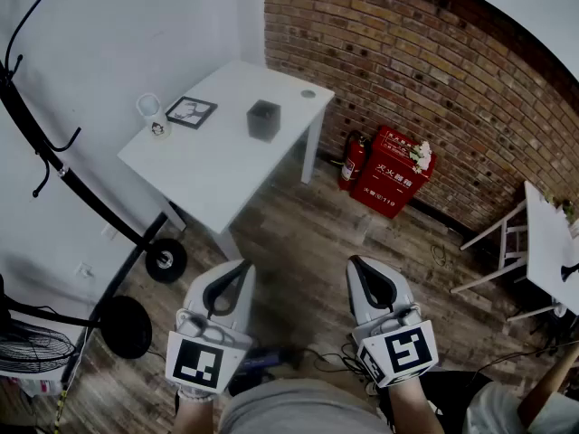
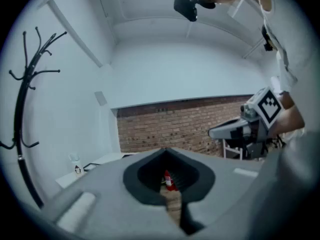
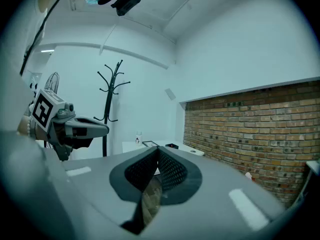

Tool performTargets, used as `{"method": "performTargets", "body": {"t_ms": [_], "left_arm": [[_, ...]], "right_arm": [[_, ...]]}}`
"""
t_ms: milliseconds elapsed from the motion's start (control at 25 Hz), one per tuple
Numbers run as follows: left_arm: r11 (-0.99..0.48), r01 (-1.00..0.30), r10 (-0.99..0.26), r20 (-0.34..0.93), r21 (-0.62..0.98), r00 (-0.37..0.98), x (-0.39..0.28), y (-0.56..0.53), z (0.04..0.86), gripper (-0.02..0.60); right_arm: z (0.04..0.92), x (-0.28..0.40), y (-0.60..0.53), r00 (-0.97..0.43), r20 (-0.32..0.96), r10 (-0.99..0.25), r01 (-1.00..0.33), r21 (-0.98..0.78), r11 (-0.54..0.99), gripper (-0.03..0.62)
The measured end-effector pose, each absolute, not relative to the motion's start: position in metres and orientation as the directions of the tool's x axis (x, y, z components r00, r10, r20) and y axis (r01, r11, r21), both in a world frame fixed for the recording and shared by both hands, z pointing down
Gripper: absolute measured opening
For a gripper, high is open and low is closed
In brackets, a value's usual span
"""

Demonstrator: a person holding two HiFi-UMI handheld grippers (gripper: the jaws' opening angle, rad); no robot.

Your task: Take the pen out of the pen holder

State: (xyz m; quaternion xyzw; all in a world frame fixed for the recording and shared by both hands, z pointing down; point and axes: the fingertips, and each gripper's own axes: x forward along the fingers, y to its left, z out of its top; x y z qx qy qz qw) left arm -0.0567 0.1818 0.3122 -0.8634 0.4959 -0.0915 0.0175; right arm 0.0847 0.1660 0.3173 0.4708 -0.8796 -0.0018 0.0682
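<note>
Though pen holder [image 1: 263, 120] stands on table [image 1: 208, 165], pen indiscernible, contents hidden

White table [image 1: 217, 165] on wood-plank floor [image 1: 308, 242], brick wall [image 1: 407, 52] behind, black coat rack [image 1: 52, 155] by white wall [image 1: 118, 25]

an office-like room, plainly fitted. a white desk [image 1: 213, 165] stands at upper centre against a white wall [image 1: 118, 34], with a framed picture [image 1: 191, 111] on it. a bare brick wall [image 1: 434, 61] fills the upper right. at its foot stand a fire extinguisher [image 1: 352, 161] and a red extinguisher box [image 1: 394, 174]. a black coat rack [image 1: 54, 161] runs down the left edge, with a fan [image 1: 27, 344] at lower left. a second white table [image 1: 550, 242] is at the right edge. cables [image 1: 507, 358] lie on the wood floor [image 1: 298, 233] at lower right.
</note>
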Motion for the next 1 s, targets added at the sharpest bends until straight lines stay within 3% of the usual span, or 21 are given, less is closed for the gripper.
{"method": "performTargets", "body": {"t_ms": [1000], "left_arm": [[-0.505, -0.859, -0.861, 0.123, -0.081, 0.494, -0.0601, 0.1783, 0.3117, 0.009]], "right_arm": [[0.3172, 0.0853, 0.1657, -0.539, 0.121, -0.834, -0.836, 0.044, 0.547, 0.005]]}}
